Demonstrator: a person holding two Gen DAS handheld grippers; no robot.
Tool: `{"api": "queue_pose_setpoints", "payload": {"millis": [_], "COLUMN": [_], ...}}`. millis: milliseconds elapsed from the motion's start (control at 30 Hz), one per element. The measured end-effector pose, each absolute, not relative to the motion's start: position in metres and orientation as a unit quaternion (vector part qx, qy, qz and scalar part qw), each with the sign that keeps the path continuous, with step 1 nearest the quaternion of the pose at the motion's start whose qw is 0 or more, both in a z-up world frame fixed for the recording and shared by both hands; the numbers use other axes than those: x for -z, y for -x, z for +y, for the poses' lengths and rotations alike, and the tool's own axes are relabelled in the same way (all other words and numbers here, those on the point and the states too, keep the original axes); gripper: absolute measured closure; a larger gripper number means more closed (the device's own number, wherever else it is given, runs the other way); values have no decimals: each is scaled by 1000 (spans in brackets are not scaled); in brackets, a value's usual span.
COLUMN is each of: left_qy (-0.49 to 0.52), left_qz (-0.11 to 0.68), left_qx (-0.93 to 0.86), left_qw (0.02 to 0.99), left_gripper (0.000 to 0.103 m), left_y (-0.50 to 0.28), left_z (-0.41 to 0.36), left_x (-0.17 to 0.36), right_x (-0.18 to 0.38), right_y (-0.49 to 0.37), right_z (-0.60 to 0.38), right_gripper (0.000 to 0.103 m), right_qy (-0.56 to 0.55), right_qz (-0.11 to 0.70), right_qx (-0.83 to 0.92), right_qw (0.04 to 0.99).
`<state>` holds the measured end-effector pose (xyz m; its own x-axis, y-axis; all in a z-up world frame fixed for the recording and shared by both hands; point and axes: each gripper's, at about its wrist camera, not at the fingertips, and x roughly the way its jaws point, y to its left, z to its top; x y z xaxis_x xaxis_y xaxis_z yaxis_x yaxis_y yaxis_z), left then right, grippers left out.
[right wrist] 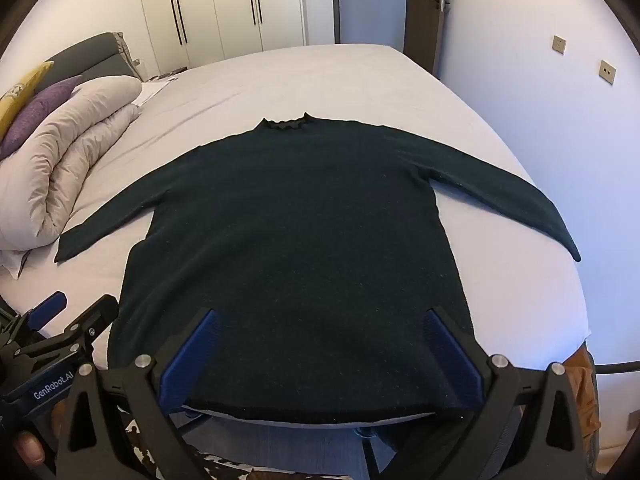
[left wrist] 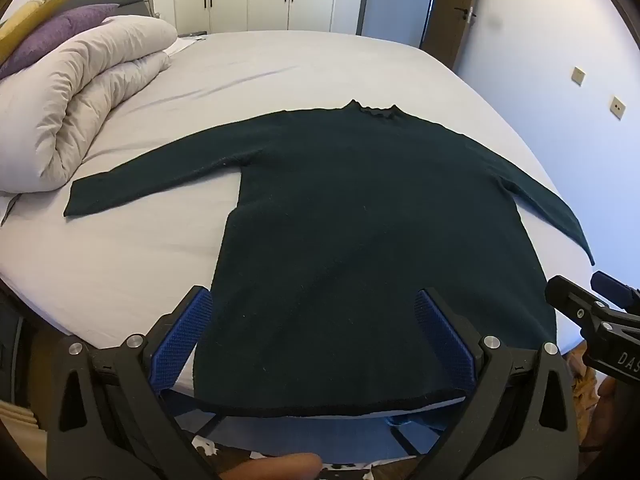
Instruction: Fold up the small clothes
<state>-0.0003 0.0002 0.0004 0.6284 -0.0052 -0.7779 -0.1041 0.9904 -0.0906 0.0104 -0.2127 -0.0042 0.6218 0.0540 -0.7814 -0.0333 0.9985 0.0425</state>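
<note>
1. The left tongs (left wrist: 312, 344) are spread wide, holding nothing, over the hem at 6 o'clock.
2. The right tongs (right wrist: 320, 354) likewise gape empty.
3. The dark sweater (left wrist: 360, 220) lies flat on the bed (left wrist: 280, 68), sleeves spread.
4. A rolled duvet (left wrist: 80, 92) sits at 10 o'clock.

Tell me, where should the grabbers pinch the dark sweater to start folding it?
Probably the cuffs. The sweater lies flat on the bed, sleeves spread wide. The left gripper could pinch its cuff from the left edge, the right gripper its cuff from the right.
</note>
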Motion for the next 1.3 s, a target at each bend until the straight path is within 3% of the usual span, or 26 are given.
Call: {"api": "queue_pose_setpoints", "payload": {"millis": [1300], "left_qy": [63], "left_qz": [433], "left_qx": [-30], "left_qw": [899], "left_gripper": [0], "left_y": [0], "left_z": [2], "left_x": [5], "right_x": [6], "right_y": [-9], "right_z": [-212], "right_gripper": [0], "right_qy": [-8], "right_qz": [434], "right_qx": [-22], "right_qw": [901]}}
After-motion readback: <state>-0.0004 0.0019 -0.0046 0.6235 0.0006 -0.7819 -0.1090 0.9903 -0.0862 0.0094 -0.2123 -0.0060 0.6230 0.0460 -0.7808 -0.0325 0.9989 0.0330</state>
